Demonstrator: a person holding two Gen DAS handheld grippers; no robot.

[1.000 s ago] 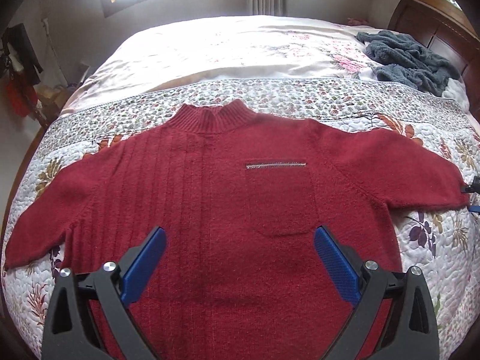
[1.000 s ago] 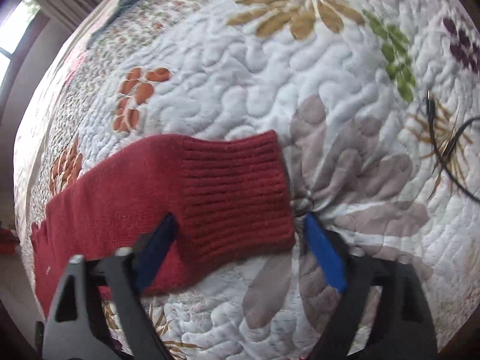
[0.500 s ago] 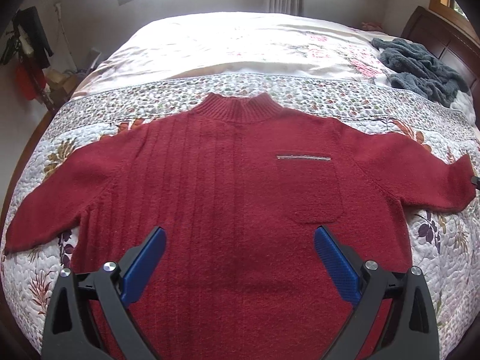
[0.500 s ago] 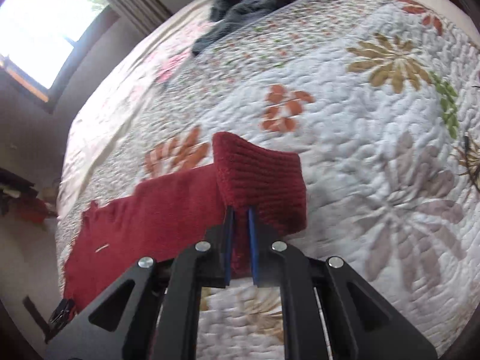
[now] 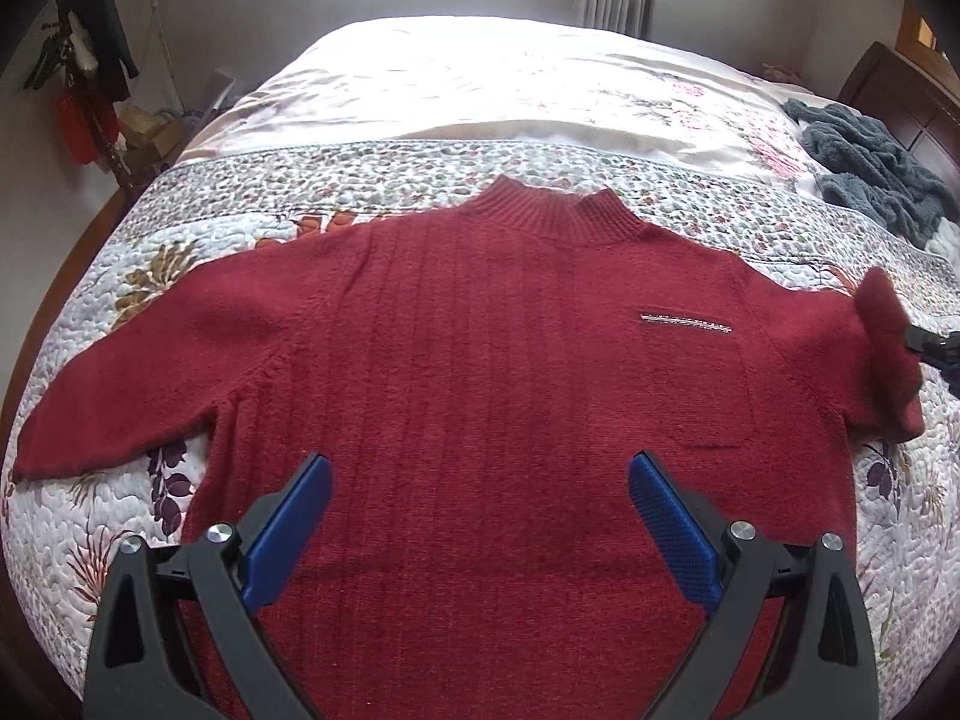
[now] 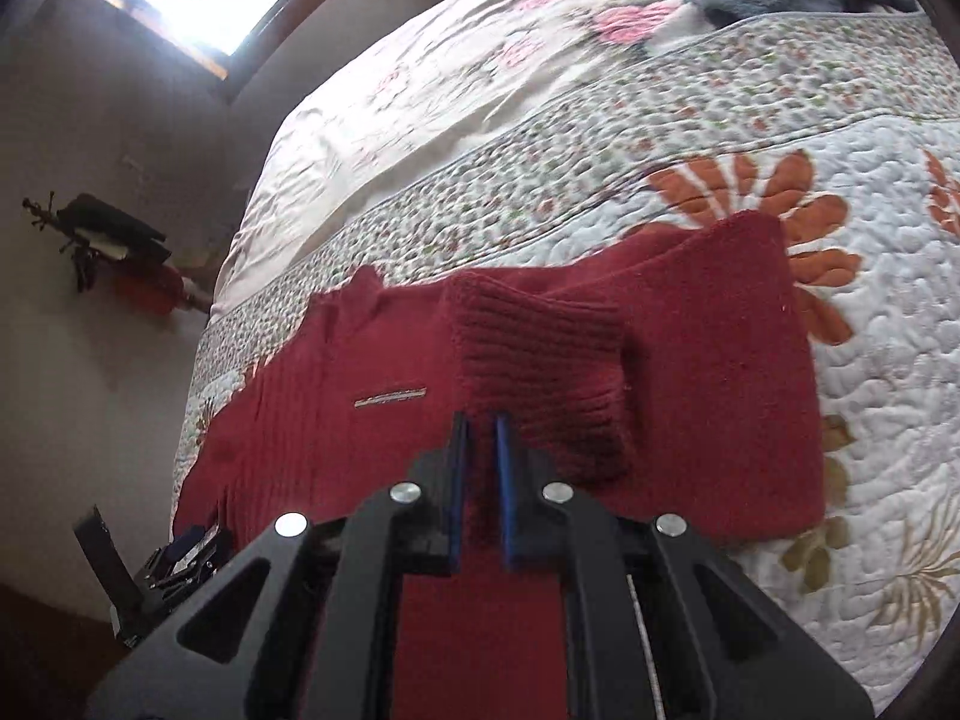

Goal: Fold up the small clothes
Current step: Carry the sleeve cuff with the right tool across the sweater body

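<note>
A red knit sweater lies face up on the quilted bed, collar toward the far side, a small chest pocket on its right half. My left gripper hovers open over the lower body of the sweater, nothing between its blue pads. My right gripper is shut on the ribbed cuff of the right sleeve, which is lifted and folded back over the sleeve toward the chest. In the left wrist view that raised cuff shows at the right edge with the right gripper just behind it. The left sleeve lies flat, stretched out.
A floral quilt covers the bed, with a pale sheet beyond it. A grey fuzzy garment is heaped at the far right near the dark headboard. Clothes hang on a stand by the left wall.
The right gripper closed on the sleeve cuff, lifted it and carried it inward over the sleeve. The left gripper stayed open and drifted left over the sweater's body.
</note>
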